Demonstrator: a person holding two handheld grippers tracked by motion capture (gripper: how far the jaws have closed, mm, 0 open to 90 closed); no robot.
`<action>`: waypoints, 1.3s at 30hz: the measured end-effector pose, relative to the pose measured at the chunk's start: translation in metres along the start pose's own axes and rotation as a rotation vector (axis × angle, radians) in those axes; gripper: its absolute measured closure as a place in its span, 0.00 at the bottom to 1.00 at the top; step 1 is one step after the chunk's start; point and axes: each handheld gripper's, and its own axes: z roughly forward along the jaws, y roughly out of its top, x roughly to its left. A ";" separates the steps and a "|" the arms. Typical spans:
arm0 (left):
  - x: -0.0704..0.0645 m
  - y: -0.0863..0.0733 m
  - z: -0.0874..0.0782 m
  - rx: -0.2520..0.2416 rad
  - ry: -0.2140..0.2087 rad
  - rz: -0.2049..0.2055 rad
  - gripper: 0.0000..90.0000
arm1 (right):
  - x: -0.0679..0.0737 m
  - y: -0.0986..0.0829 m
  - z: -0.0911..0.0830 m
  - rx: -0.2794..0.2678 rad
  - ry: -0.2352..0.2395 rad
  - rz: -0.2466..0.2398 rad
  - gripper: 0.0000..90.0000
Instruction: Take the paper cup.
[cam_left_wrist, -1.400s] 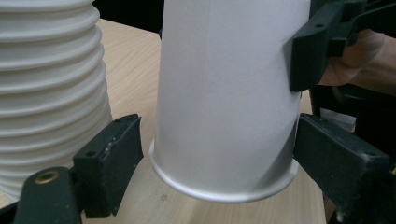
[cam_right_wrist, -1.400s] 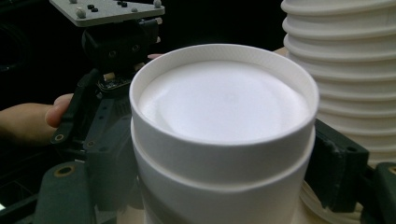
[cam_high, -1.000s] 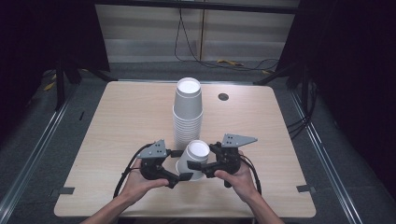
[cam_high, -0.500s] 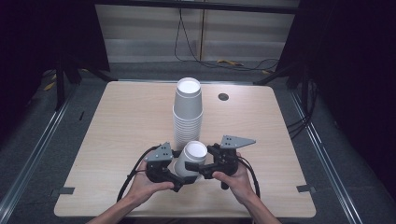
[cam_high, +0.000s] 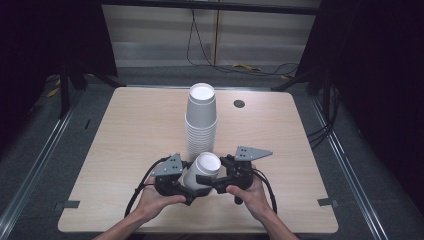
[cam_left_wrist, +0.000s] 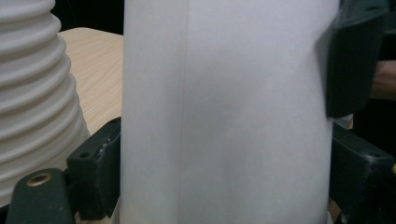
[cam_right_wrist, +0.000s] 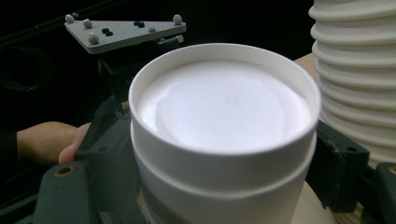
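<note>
A single white paper cup (cam_high: 206, 166) stands upside down near the table's front edge, just in front of a tall stack of white cups (cam_high: 201, 117). My left gripper (cam_high: 191, 190) is shut on the cup's lower wall from the left. My right gripper (cam_high: 208, 178) is shut on it higher up from the right. In the left gripper view the cup's smooth wall (cam_left_wrist: 224, 112) sits between my two black jaws, and the other gripper's jaw presses on it at the upper right. In the right gripper view the cup (cam_right_wrist: 224, 112) shows its recessed base and a ridge below the top.
The wooden table (cam_high: 135, 130) has bare surface to the left and right of the stack. A small dark round hole (cam_high: 239, 104) lies at the back right. The stack's ribbed rims (cam_right_wrist: 359, 74) stand close beside the held cup. Dark floor and cables surround the table.
My left gripper has slid right, up against the cup, and its jaws now hold the cup's wall. The cup and the right gripper have barely shifted.
</note>
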 end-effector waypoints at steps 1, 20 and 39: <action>0.000 0.000 -0.001 0.008 -0.001 0.006 0.15 | 0.000 0.000 0.000 0.000 0.002 0.002 0.24; -0.001 0.001 -0.002 0.116 -0.016 0.058 0.17 | 0.001 0.004 -0.005 0.077 0.006 -0.032 0.19; 0.013 -0.001 -0.012 0.221 0.036 0.041 0.17 | -0.007 0.010 -0.017 0.136 -0.036 -0.067 0.19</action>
